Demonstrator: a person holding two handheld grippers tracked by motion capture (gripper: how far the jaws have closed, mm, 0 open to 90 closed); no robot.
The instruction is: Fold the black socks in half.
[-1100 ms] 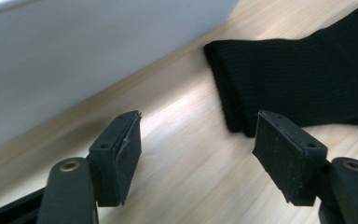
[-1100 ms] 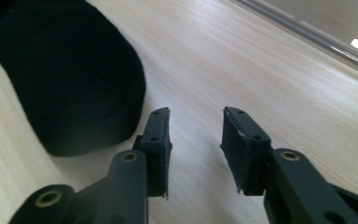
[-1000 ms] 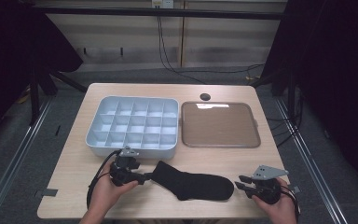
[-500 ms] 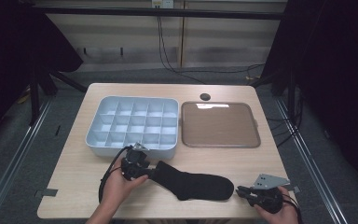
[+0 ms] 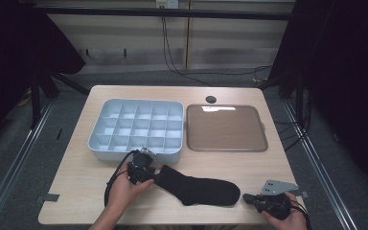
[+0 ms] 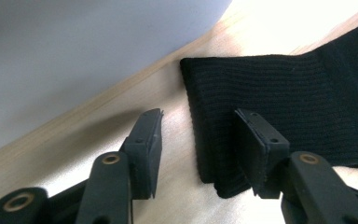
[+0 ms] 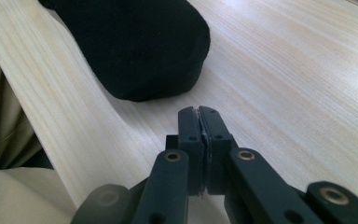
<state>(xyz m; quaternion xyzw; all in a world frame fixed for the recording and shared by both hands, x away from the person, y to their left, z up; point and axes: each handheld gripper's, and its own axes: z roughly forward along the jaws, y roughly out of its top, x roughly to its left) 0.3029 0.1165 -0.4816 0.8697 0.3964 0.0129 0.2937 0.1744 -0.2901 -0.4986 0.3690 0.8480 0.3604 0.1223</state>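
Left gripper view (image 6: pixel 198 140): jaws just closing, astride sock (image 6: pixel 279 107) cuff, not yet pinching; right gripper (image 7: pixel 199 114) clamped empty at five o'clock.

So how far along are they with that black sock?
Barely begun. The black sock lies flat on the table. The left tool has been closing around its cuff, not yet pinching. The right tool rests shut near the toe. Lifting and placing remain.

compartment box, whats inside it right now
The compartment box looks bare inside: the grid of cells visible from above holds nothing. The near wall hides the floor of the front cells. The black sock lies on the table in front of it.
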